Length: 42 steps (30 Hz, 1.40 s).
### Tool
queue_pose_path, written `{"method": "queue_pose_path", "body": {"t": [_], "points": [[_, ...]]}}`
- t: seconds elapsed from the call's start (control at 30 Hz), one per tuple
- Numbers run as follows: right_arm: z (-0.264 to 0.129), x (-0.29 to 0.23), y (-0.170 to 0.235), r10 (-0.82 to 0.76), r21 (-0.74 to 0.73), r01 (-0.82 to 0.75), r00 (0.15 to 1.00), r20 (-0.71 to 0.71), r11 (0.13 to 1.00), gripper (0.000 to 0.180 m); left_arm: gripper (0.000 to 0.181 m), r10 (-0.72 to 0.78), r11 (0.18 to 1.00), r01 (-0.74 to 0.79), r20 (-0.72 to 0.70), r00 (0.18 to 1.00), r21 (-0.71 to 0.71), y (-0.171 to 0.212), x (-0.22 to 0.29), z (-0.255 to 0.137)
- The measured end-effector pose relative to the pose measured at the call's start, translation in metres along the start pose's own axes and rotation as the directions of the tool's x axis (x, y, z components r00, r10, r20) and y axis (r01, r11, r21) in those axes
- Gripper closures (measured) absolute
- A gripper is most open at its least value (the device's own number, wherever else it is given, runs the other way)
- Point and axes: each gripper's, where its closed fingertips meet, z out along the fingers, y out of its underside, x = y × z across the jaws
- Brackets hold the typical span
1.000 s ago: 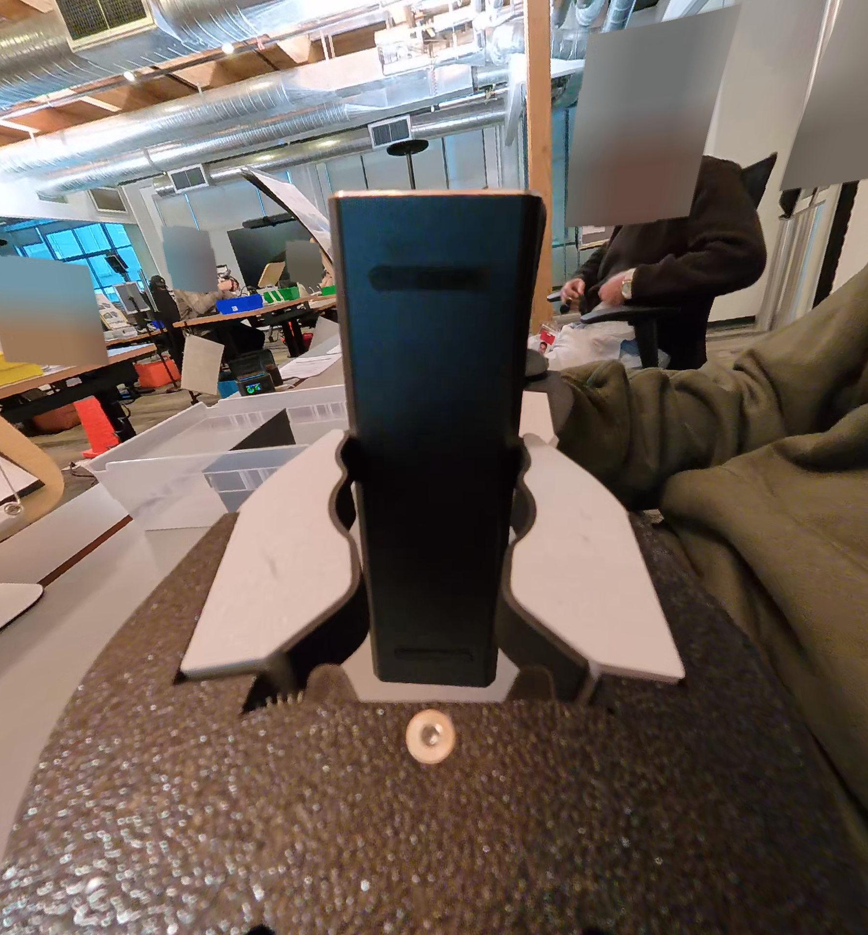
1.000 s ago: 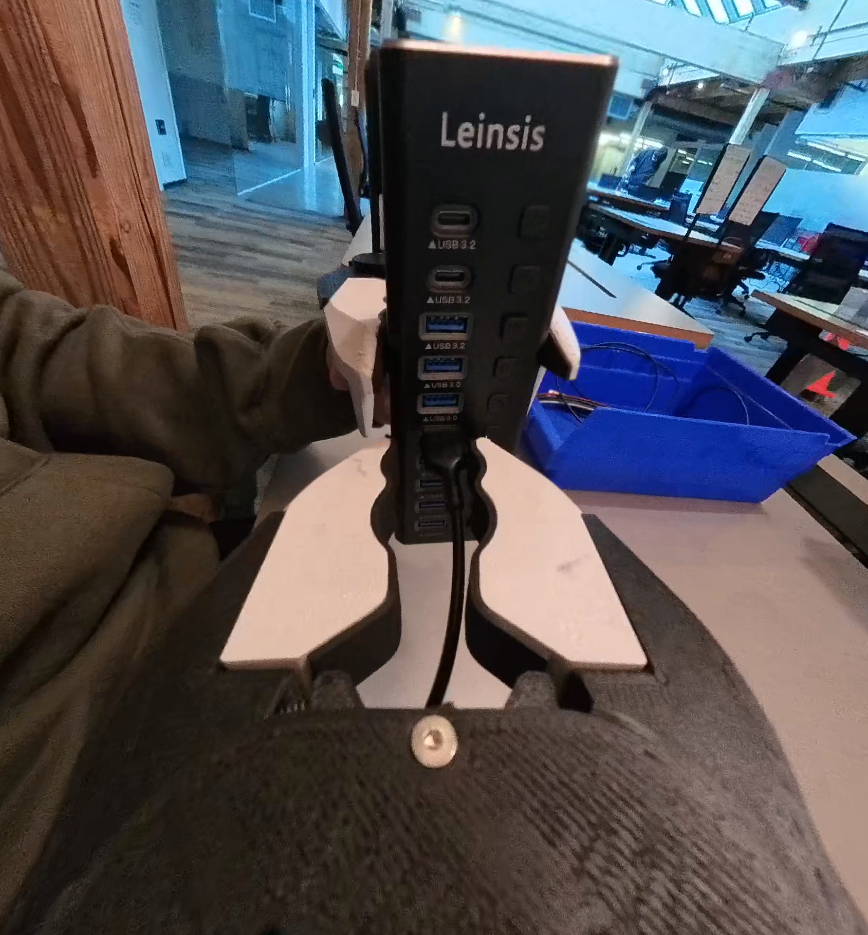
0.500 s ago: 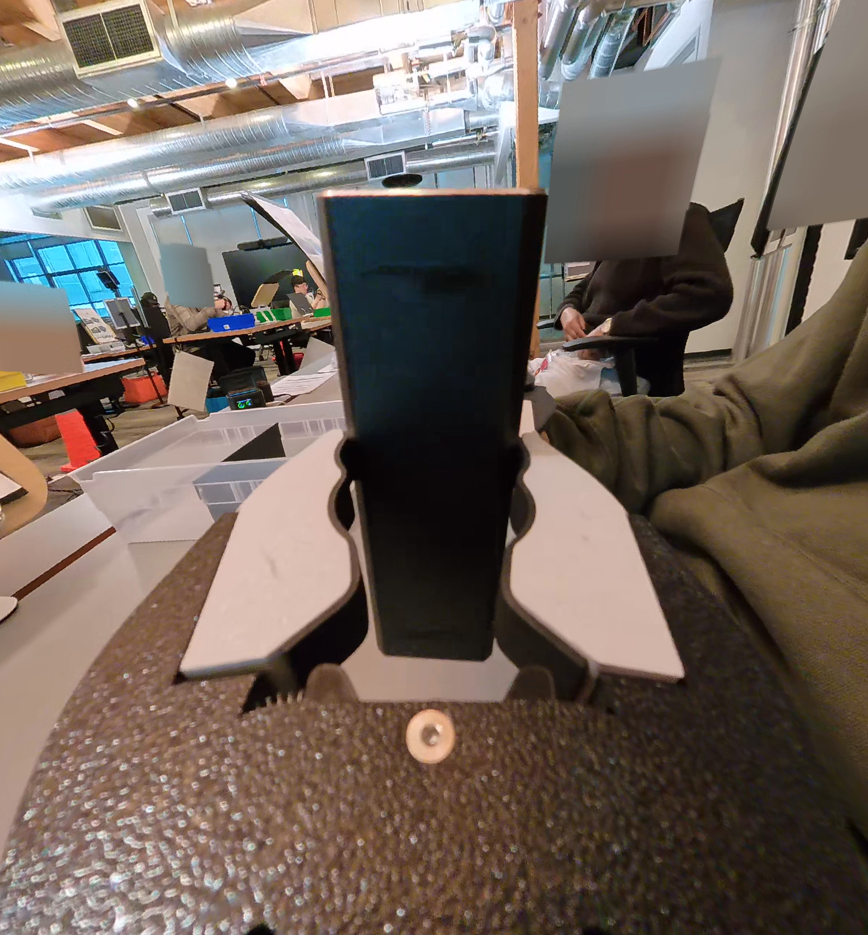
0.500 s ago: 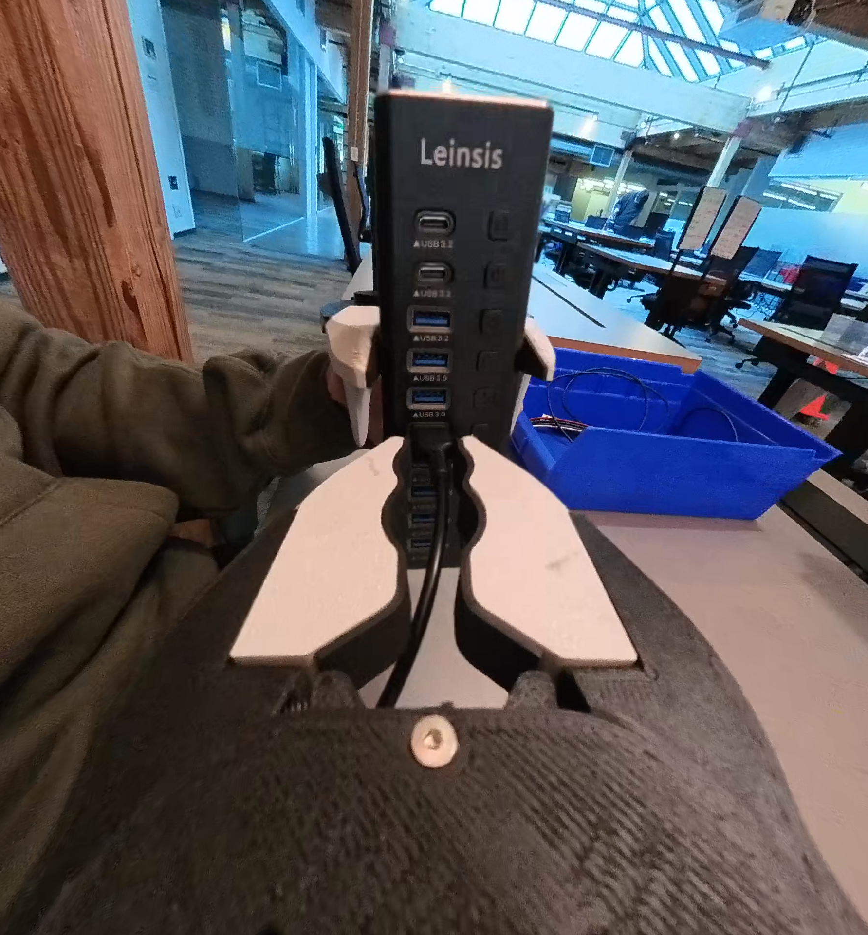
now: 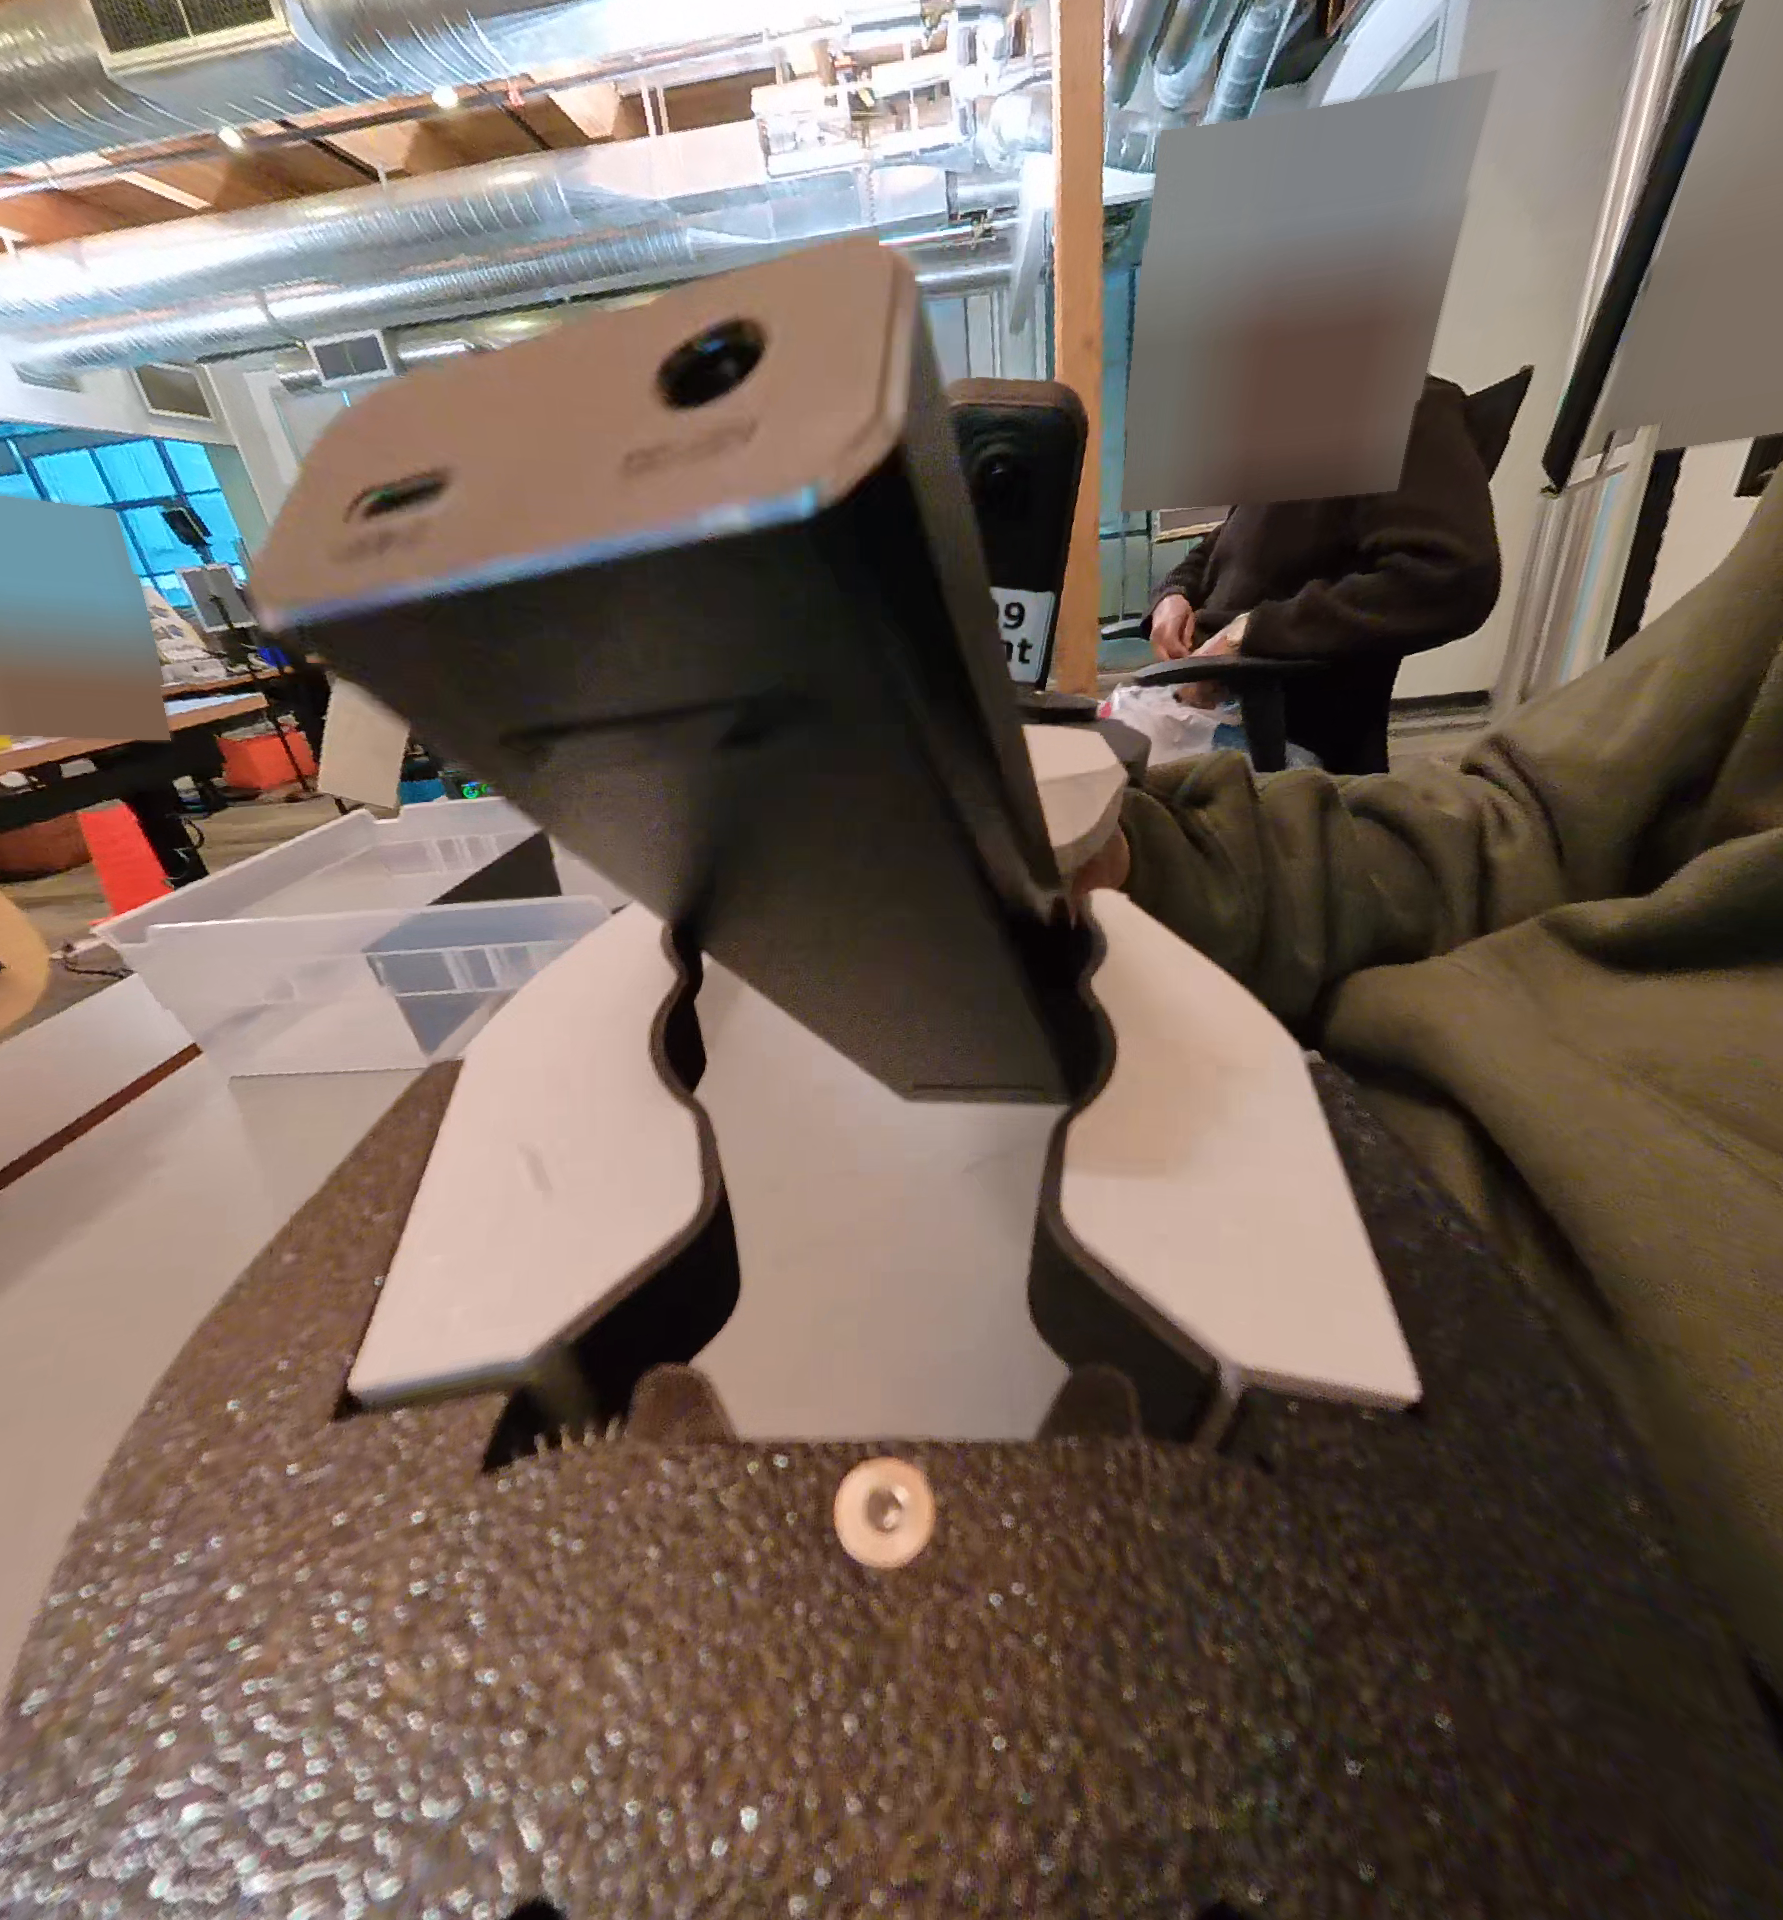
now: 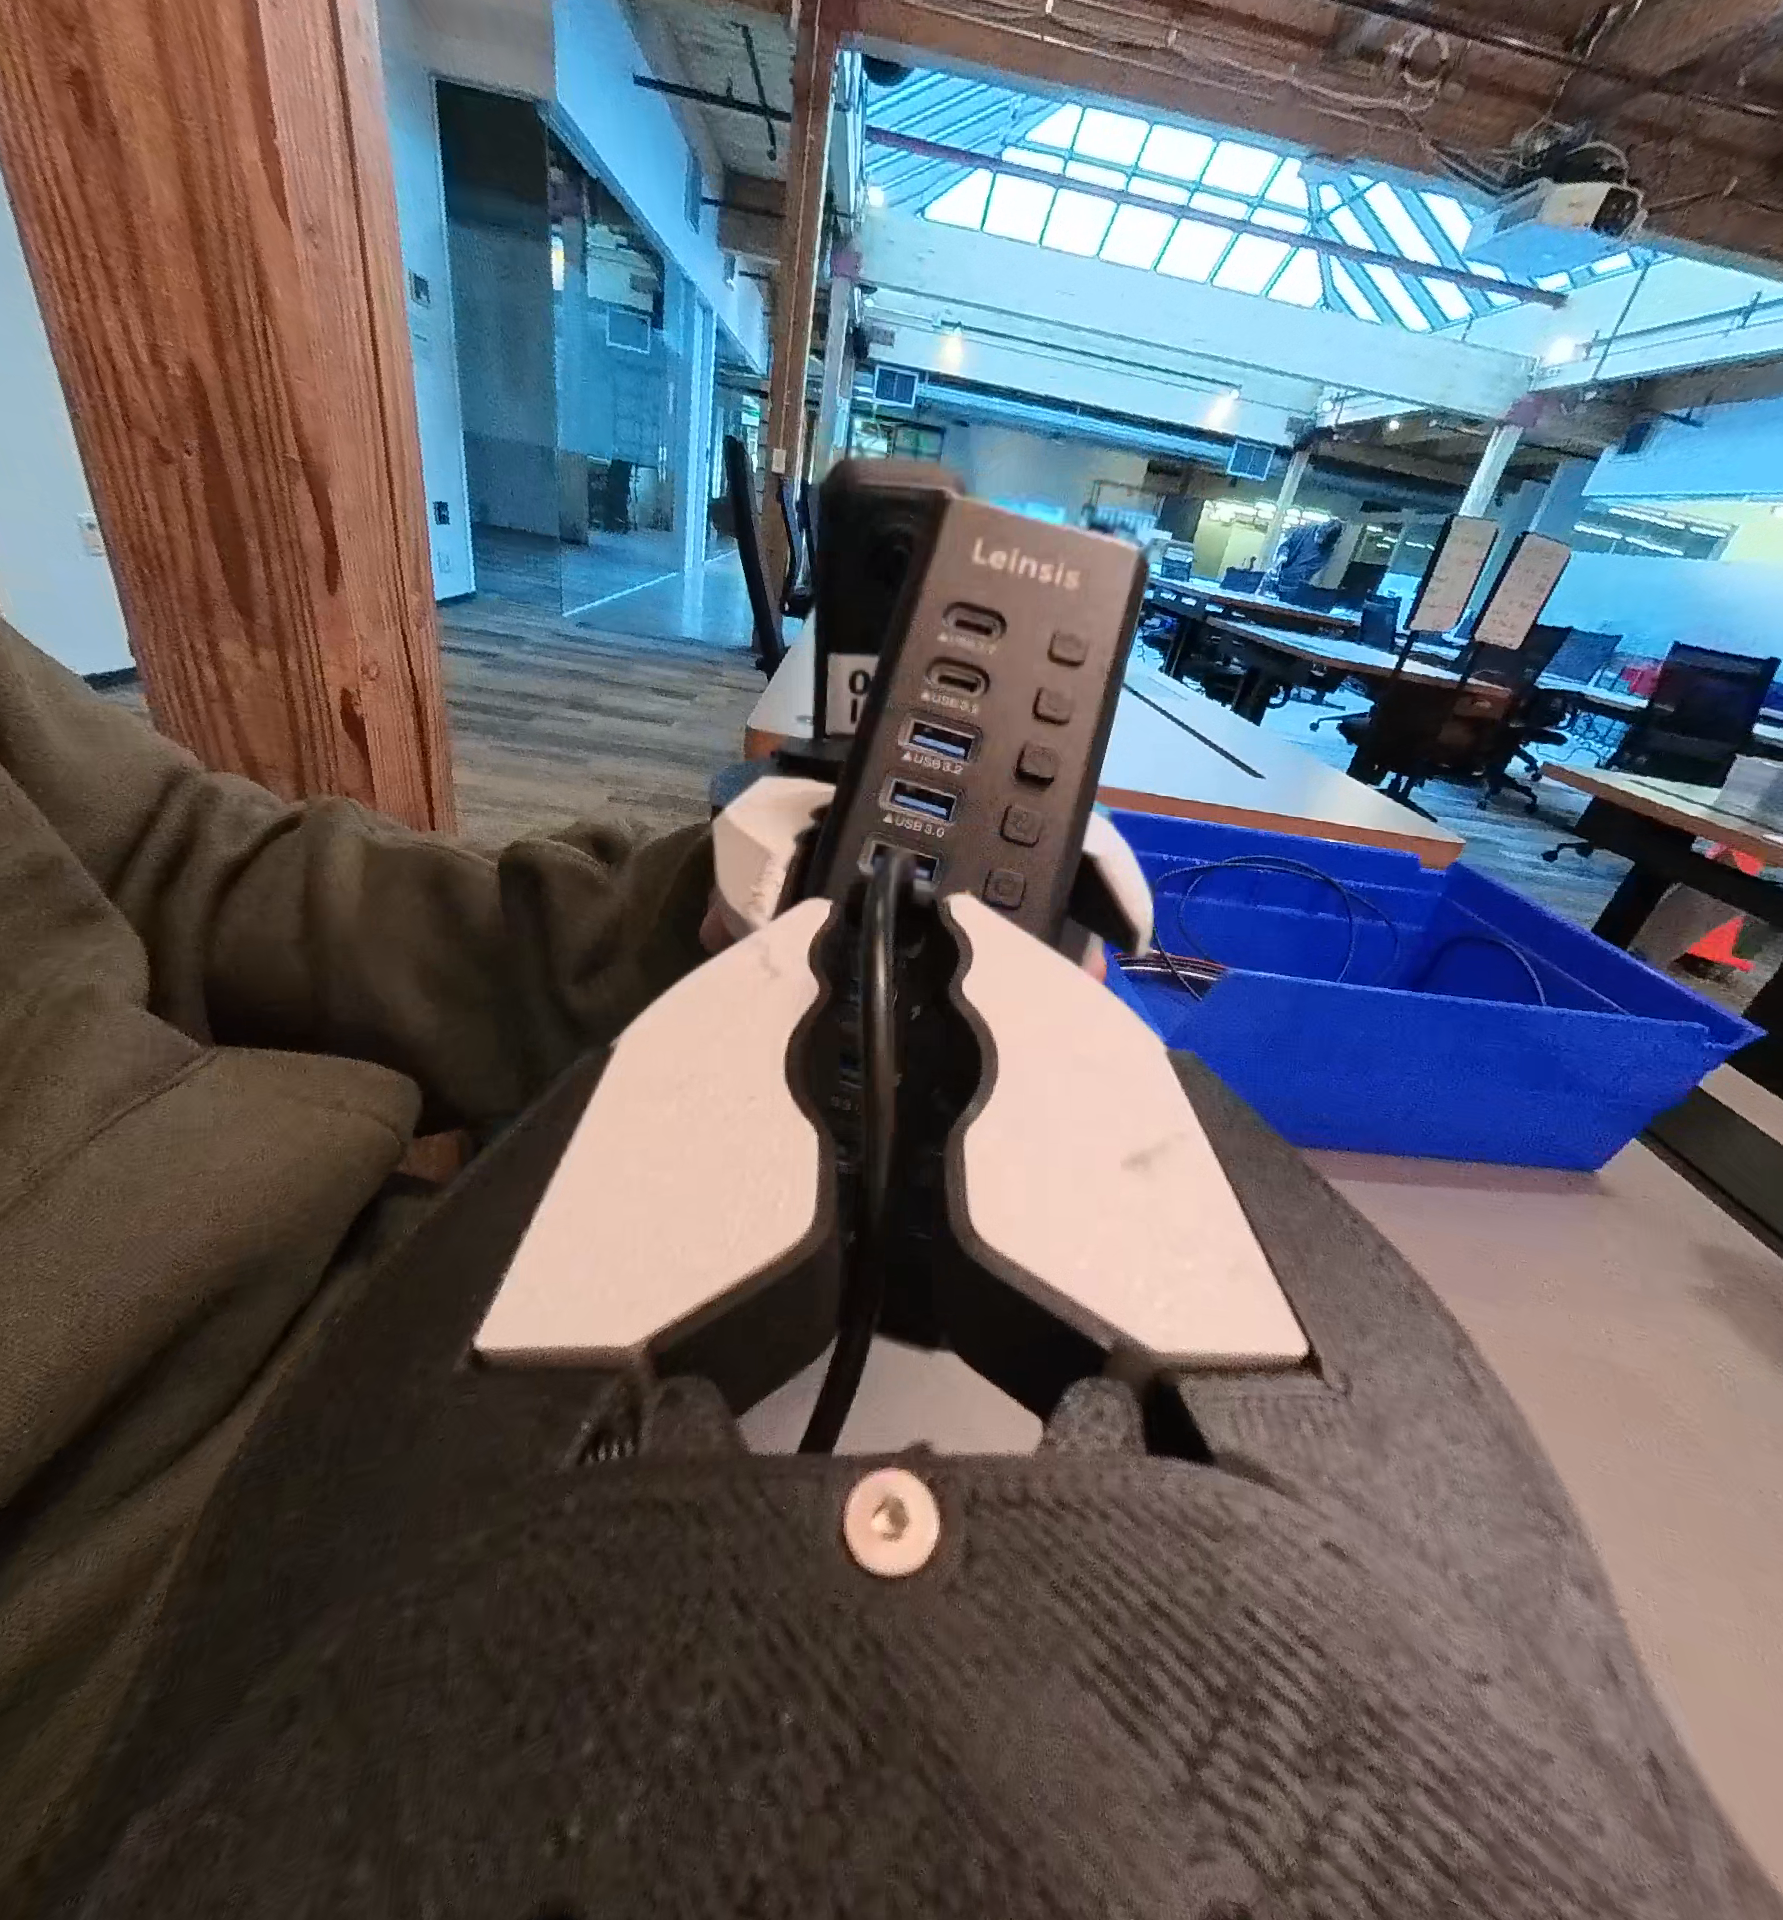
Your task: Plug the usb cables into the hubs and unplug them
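Tilted leftward now, one hub (image 5: 762,665) is loosely flanked by the opened left gripper (image 5: 882,977); one cable (image 6: 871,1091) is pinched by the right gripper (image 6: 892,914).

A: Clearance? The hub (image 5: 762,665) leans across the left gripper (image 5: 882,966), filling its right side.

B: Obstructions: blue bin (image 6: 1469,1049) right, olive sleeve (image 6: 274,935) left.

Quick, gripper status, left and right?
Left gripper: open, the black hub leans loose between its fingers.
Right gripper: shut on the usb cable at the hub.
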Motion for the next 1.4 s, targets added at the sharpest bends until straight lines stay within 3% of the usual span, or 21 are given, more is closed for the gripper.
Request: {"method": "queue_pose_path", "body": {"t": [0.1, 0.33, 0.63, 0.93, 1.2, 1.4], "points": [[-0.001, 0.003, 0.004, 0.017, -0.012, -0.017, 1.0, -0.012, 1.0, 0.164, 0.112, -0.04, 0.999, 0.04, 0.002, 0.999, -0.027, 0.007, -0.002, 0.004], [-0.005, 0.013, 0.009, 0.086, -0.019, -0.087, 0.995, -0.046, 0.996, 0.163, 0.116, 0.108, 0.985, -0.089, 0.119, 0.987, -0.15, 0.012, -0.014, 0.006], [-0.006, 0.016, 0.029, -0.001, -0.193, -0.013, 0.997, -0.073, 0.981, 0.164, 0.117, 0.146, 0.944, -0.098, 0.132, 0.98, -0.315, 0.029, -0.018, 0.003], [-0.009, 0.02, 0.04, -0.07, -0.264, 0.042, 0.993, -0.095, 0.964, 0.157, 0.119, 0.208, 0.893, -0.13, 0.139, 0.968, -0.431, 0.038, -0.02, 0.0], [-0.007, 0.015, 0.049, -0.141, -0.313, 0.118, 0.989, -0.052, 0.942, 0.162, 0.119, 0.176, 0.85, -0.08, 0.136, 0.975, -0.521, 0.045, -0.017, -0.003], [-0.007, 0.014, 0.049, -0.12, -0.31, 0.099, 0.992, -0.049, 0.946, 0.163, 0.119, 0.195, 0.845, -0.102, 0.124, 0.973, -0.525, 0.045, -0.016, -0.002]]}}
